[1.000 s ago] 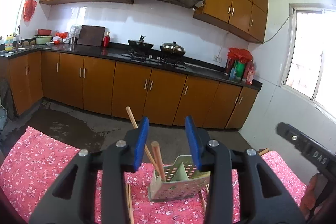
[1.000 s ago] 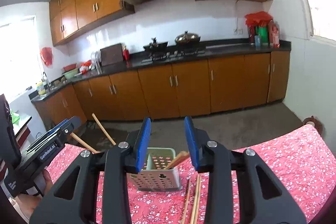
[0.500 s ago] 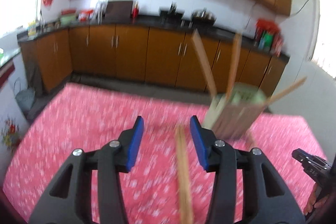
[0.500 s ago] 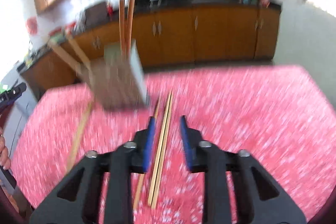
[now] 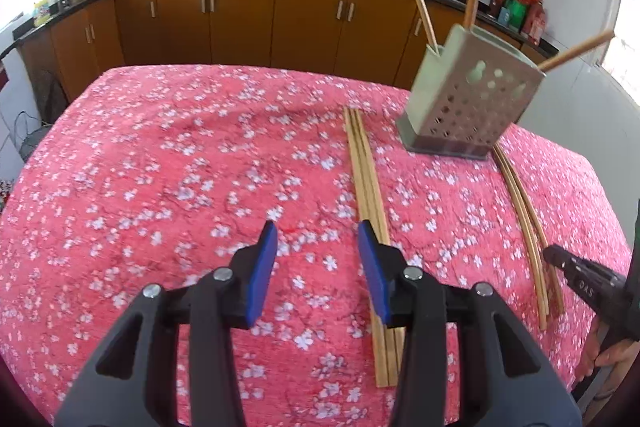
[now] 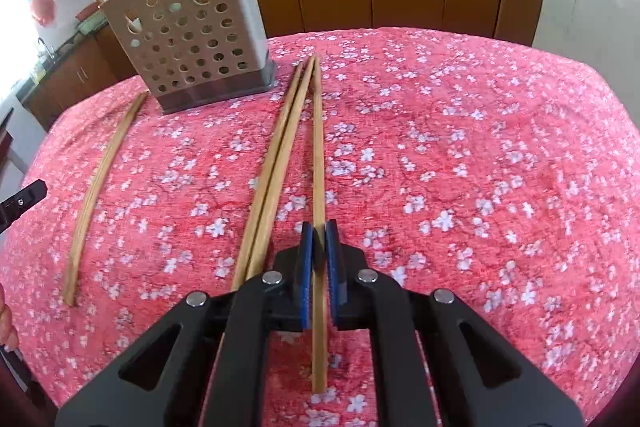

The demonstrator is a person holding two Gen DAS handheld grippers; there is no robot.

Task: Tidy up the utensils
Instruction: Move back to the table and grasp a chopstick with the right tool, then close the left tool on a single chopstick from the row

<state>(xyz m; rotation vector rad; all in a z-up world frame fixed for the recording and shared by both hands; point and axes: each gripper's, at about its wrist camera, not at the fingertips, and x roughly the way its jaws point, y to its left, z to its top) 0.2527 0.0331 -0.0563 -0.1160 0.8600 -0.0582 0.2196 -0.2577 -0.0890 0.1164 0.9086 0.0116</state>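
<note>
right gripper [image 6: 319, 239]: jaws just closed onto single chopstick [image 6: 318, 163] lying on floral tablecloth [image 6: 460, 155] | left gripper [image 5: 318, 243]: half open, empty, beside chopstick bundle [image 5: 366, 183] | perforated utensil holder [image 6: 188, 39] at far edge | risk: shallow pinch, stick may pivot or slip on lift | only right view shows the grip

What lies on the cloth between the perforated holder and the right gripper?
In the right wrist view, three chopsticks run from the holder to the right gripper: a loose pair and a single chopstick clamped in its jaws. Otherwise only tablecloth.
</note>
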